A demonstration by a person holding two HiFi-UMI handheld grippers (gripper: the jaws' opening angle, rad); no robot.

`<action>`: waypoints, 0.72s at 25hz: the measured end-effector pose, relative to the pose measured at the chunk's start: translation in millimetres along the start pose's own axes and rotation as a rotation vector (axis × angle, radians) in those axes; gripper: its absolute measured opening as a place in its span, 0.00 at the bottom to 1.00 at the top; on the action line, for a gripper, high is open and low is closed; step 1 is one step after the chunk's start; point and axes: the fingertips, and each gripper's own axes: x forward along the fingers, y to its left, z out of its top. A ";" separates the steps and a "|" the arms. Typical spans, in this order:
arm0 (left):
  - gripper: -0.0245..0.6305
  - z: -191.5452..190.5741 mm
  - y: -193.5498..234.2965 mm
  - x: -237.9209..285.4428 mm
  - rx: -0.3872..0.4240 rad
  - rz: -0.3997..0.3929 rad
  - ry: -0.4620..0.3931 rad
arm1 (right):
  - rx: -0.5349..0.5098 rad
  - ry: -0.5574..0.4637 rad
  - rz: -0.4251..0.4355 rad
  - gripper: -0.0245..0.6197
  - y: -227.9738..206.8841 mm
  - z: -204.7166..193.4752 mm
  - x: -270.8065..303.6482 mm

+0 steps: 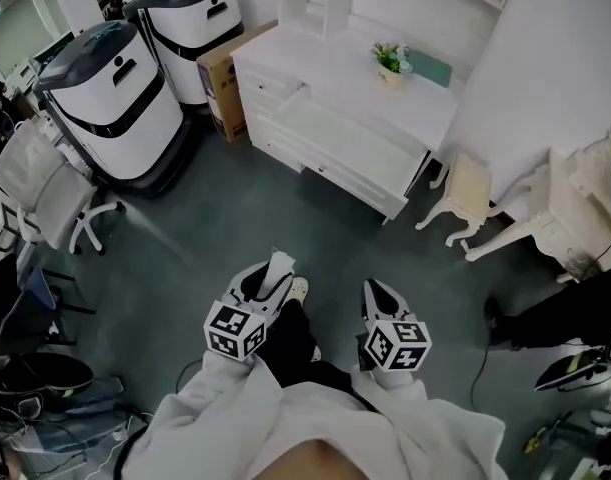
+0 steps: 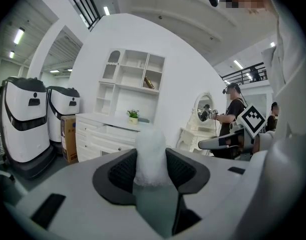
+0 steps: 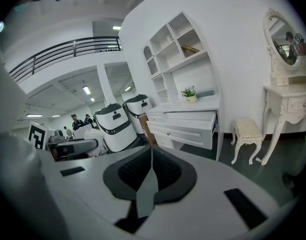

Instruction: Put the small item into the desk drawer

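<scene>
In the left gripper view, my left gripper [image 2: 151,170] is shut on a small white fluffy item [image 2: 151,151] that stands upright between the dark pads. The head view shows this left gripper [image 1: 275,276] low in the middle, with the white item [image 1: 281,263] poking out of its tip. Beside it, my right gripper [image 1: 377,294] is shut with nothing in it; in its own view the right gripper [image 3: 150,154] has its pads pressed together. Ahead across the grey floor stands the white desk [image 1: 335,73], its wide drawer [image 1: 357,146] pulled open, also seen as the drawer [image 3: 193,119].
Two white-and-grey machines [image 1: 113,98] [image 1: 193,30] and a cardboard box [image 1: 221,90] stand left of the desk. A small potted plant [image 1: 390,60] sits on the desktop. A white stool [image 1: 469,192] and dressing table [image 1: 570,208] are at the right, an office chair [image 1: 43,193] at the left.
</scene>
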 end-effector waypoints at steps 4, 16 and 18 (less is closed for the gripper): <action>0.32 14.5 11.3 25.1 0.013 0.001 -0.009 | 0.007 0.000 -0.019 0.10 -18.0 16.7 19.9; 0.32 52.2 77.0 93.7 0.007 0.005 0.006 | 0.009 0.026 -0.019 0.10 -37.4 71.0 106.0; 0.32 60.7 88.0 101.9 0.012 0.009 0.001 | 0.006 0.029 -0.016 0.10 -37.3 81.0 119.1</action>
